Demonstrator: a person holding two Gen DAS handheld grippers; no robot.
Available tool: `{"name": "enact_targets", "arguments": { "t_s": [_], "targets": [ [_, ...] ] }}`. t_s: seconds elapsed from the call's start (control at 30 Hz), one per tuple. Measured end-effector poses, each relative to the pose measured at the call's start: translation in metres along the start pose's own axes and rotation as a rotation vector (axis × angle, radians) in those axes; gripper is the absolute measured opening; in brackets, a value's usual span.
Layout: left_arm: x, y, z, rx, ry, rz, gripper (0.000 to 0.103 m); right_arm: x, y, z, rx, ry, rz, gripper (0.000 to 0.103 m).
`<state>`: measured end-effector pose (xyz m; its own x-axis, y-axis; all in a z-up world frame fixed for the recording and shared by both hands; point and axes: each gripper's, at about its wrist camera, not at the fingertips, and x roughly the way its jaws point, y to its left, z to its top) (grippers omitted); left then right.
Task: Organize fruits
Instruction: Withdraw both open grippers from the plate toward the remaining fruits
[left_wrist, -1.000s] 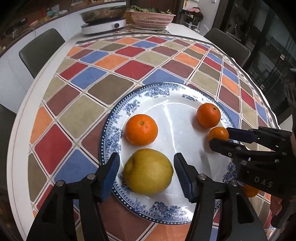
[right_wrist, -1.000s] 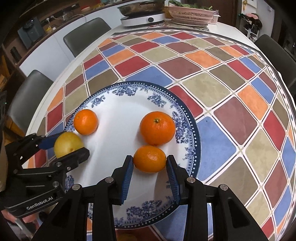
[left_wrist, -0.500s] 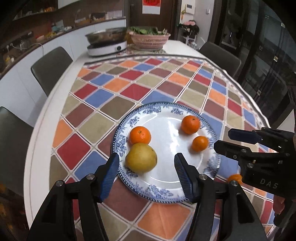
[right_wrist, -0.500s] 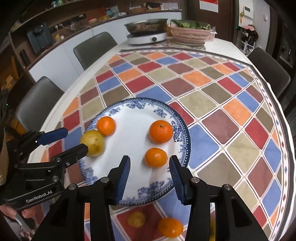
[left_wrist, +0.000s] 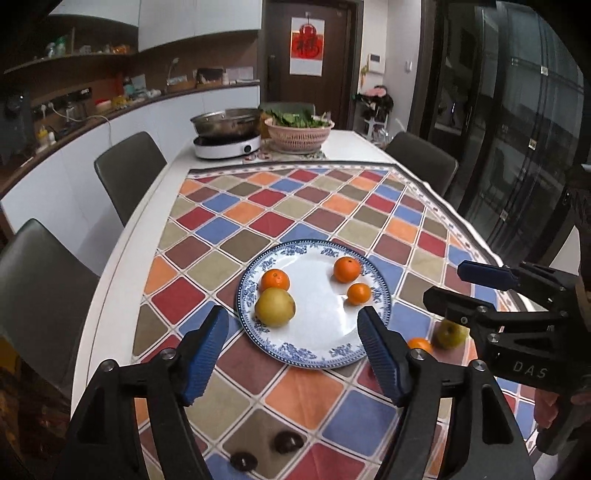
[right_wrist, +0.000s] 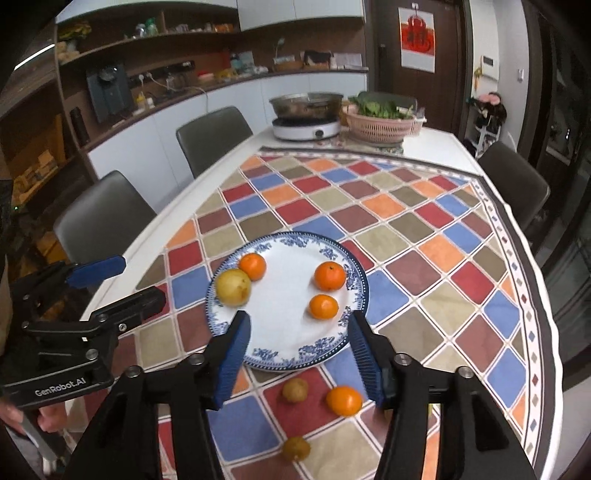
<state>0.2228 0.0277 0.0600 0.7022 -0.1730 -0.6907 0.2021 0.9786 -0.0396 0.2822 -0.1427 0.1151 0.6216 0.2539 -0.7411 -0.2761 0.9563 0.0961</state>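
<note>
Round white china plate with blue floral rim (left_wrist: 260, 326) (right_wrist: 334, 352): lies flat on the colourful diamond-patterned tablecloth (left_wrist: 280, 221) (right_wrist: 406, 236), towards the near end of the table.

On the plate, four fruits:
- Large yellow pear-like fruit (left_wrist: 275, 307) (right_wrist: 233, 287), at the plate's left edge.
- Round orange mandarin (left_wrist: 275, 280) (right_wrist: 252, 266), touching the yellow fruit on its far side.
- Second orange mandarin (left_wrist: 347, 269) (right_wrist: 330, 275), near the plate's right rim, far side.
- Smaller orange mandarin (left_wrist: 358, 294) (right_wrist: 323, 306), just beside the second one, on the near side, apart from it.

Off the plate, on the cloth near the table's near edge:
- Loose orange mandarin (right_wrist: 344, 401) (left_wrist: 420, 345), close to the plate's near rim.
- Small yellow-brown round fruit (right_wrist: 295, 390), just beside that mandarin.
- Another small yellow-brown fruit (right_wrist: 296, 447), nearer the table's edge.
- Yellow-green fruit (left_wrist: 450, 333), by the right gripper's fingers in the left wrist view.
- Two small dark round objects (left_wrist: 288, 441); kind cannot be told.

Left black gripper with blue pads (left_wrist: 293, 349) (right_wrist: 114, 284): jaws spread wide, holding nothing, above the cloth off the plate's near left rim.

Right black gripper with blue pads (right_wrist: 299, 354) (left_wrist: 461, 282): jaws spread wide, holding nothing, above the plate's near rim.

Far end of table: steel pan on a white cooker (left_wrist: 225, 138) (right_wrist: 306, 118); pink basket of greens (left_wrist: 299, 133) (right_wrist: 384, 123).
</note>
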Motion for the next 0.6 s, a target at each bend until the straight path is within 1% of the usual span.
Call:
{"name": "enact_targets", "arguments": {
  "t_s": [0.17, 0.3, 0.4, 0.5, 0.6],
  "targets": [
    [-0.023, -0.002, -0.012, -0.008, -0.025, 0.012, 0.074, -0.023, 0.009, -0.011, -0.006, -0.031, 0.011, 0.059],
    [-0.042, -0.004, -0.029, -0.016, -0.049, 0.009, 0.076, -0.038, 0.017, -0.022, -0.018, -0.050, 0.005, 0.059],
    [-0.050, -0.004, -0.044, -0.032, -0.059, 0.024, 0.076, -0.046, 0.022, -0.034, -0.022, -0.061, 0.003, 0.059],
    [-0.056, -0.005, -0.057, -0.049, -0.058, 0.023, 0.076, -0.052, 0.025, -0.047, -0.041, -0.084, -0.006, 0.059],
    [-0.062, -0.007, -0.069, -0.055, -0.062, 0.041, 0.076, -0.058, 0.029, -0.061, -0.071, -0.114, -0.040, 0.059]
  ]
}}
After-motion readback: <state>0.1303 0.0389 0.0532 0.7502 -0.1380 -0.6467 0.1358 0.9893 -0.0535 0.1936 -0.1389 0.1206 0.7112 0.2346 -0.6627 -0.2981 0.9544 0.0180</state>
